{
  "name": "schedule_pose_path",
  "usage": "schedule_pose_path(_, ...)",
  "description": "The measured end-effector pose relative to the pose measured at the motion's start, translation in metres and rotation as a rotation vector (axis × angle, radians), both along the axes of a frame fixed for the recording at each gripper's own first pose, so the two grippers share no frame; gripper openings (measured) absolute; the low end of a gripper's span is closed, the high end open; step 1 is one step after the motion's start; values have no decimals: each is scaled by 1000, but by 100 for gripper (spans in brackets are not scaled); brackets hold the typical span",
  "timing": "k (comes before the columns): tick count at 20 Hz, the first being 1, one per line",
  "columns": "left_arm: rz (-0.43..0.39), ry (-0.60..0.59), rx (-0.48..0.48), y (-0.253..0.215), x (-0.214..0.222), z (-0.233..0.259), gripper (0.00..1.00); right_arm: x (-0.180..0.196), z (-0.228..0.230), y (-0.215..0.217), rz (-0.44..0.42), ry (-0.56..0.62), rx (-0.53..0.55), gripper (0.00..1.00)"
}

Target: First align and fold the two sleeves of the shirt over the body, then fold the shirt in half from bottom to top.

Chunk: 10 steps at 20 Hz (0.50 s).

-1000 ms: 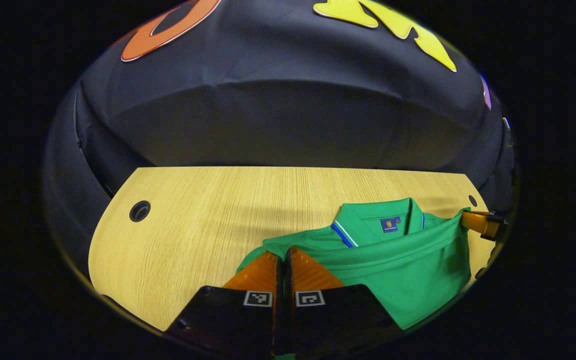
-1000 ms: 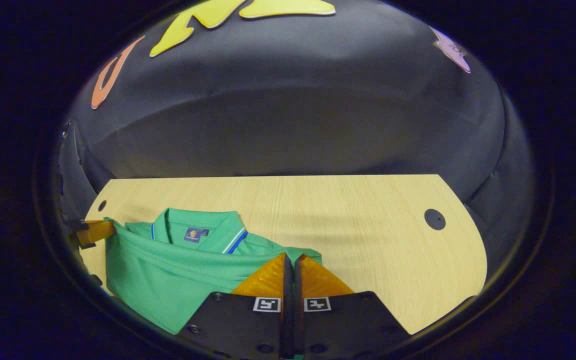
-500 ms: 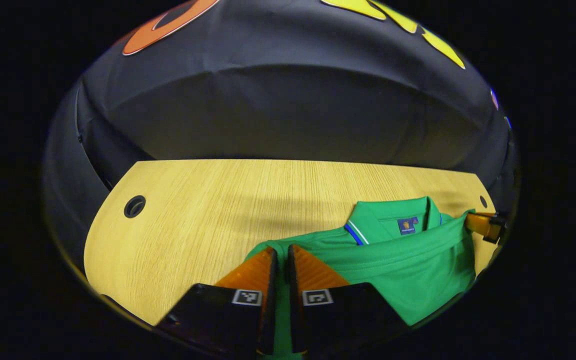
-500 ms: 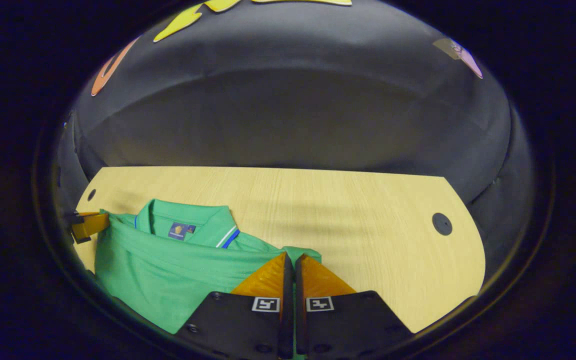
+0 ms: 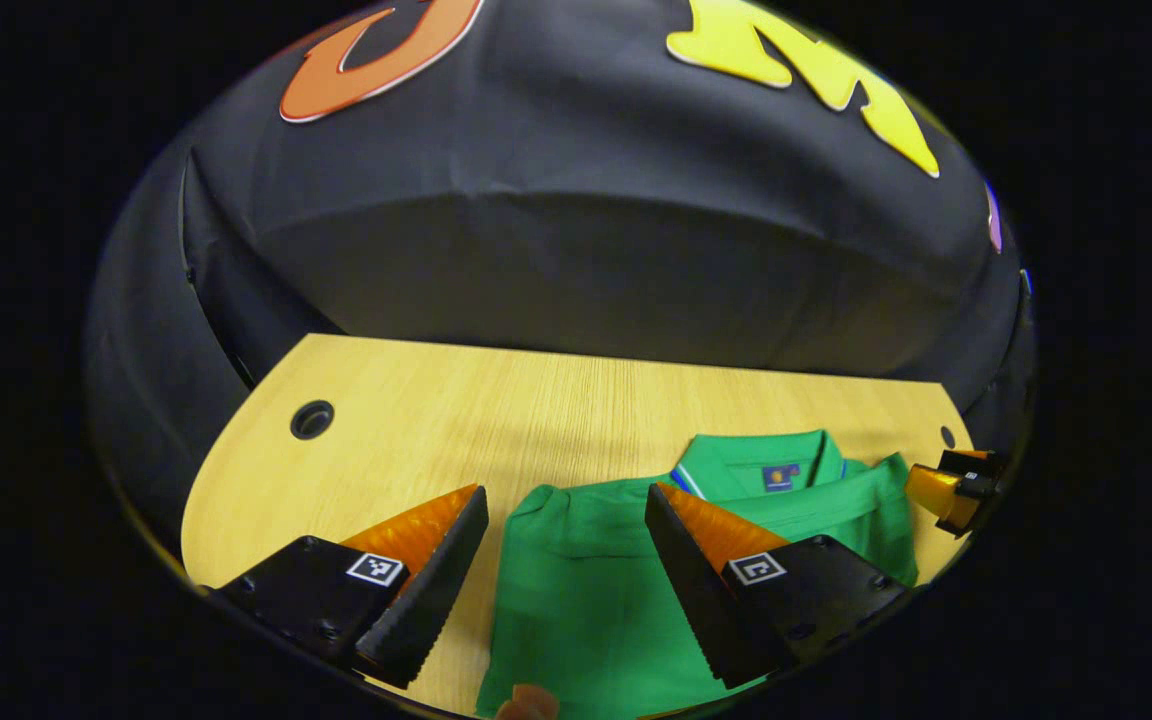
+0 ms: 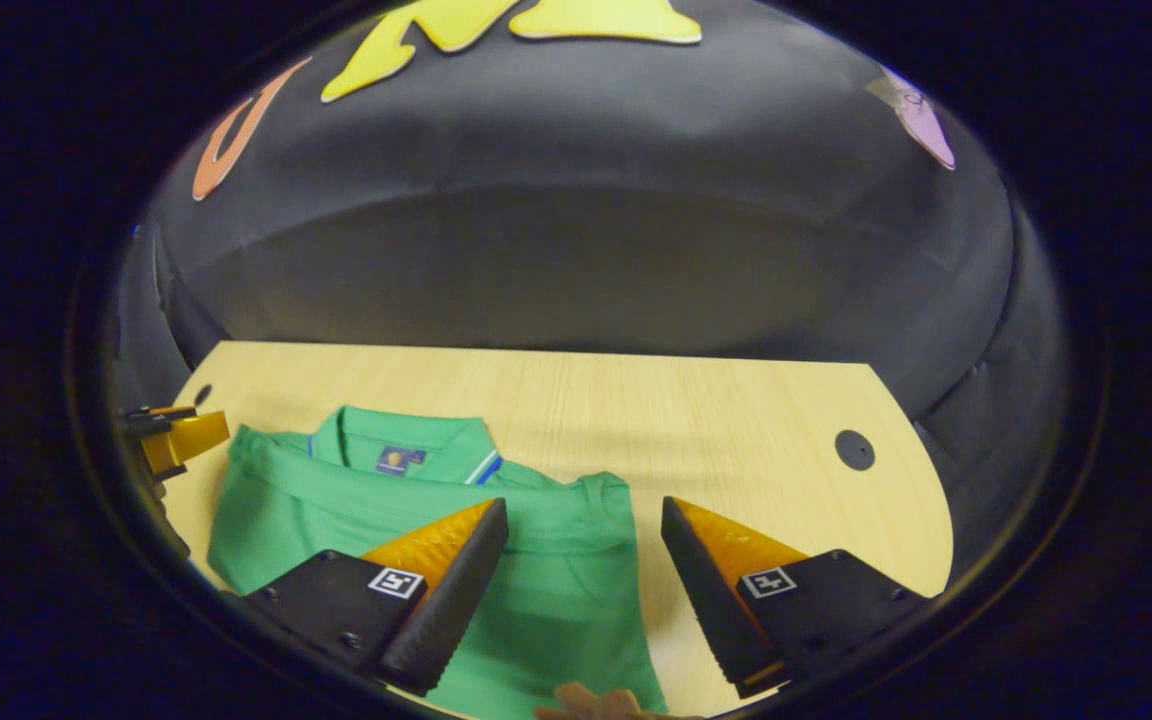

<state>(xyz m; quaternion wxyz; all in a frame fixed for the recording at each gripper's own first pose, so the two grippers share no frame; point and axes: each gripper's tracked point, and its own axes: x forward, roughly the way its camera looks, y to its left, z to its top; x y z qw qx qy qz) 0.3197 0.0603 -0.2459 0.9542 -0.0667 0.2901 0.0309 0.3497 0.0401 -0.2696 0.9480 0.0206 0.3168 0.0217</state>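
Shirt point(image 5: 586, 590): green polo, folded, flat on desk, collar toward the far wall. Lies at right of centre in left gripper view, left of centre in right gripper view point(image 6: 536, 560).
Fold edge: bottom hem brought up, lies just below collar point(image 5: 756, 465); small label point(image 6: 394, 459) visible inside collar.
Desk point(image 5: 416, 440): light wood, round cable hole point(image 5: 312, 419) near its left end in left gripper view; another hole point(image 6: 854, 449) near its right end in right gripper view.
Left claw point(image 5: 566, 510): released, fingers wide apart, nothing between them; above shirt's left edge, left finger over bare desk, right finger over cloth. Seen also at far left of right gripper view point(image 6: 171, 440), beside shirt corner.
Right claw point(image 6: 586, 520): released, fingers spread, nothing gripped; left finger over shirt, right finger over bare desk past shirt's right edge. Seen also at far right of left gripper view point(image 5: 951, 490), just beside shirt corner.
Contact: cannot tell if any fingertip touches cloth.
Hand: fingertip at bottom edge, left gripper view point(image 5: 526, 703); same in right gripper view point(image 6: 601, 702).
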Motion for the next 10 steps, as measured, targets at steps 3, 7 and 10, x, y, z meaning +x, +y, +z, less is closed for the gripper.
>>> schedule_pose_path(3, 3, -76, 7, 3, -30, 59, 100, -32, 58, -1, -20, -75, 27, 94)
schedule_pose_path(7, -2, -195, 34, -3, -76, 135, 100, -86, 143, -10, -44, -217, 19, 94)
schedule_pose_path(10, -18, -264, 69, -8, -114, 172, 100, -133, 195, -13, -34, -307, 16, 98)
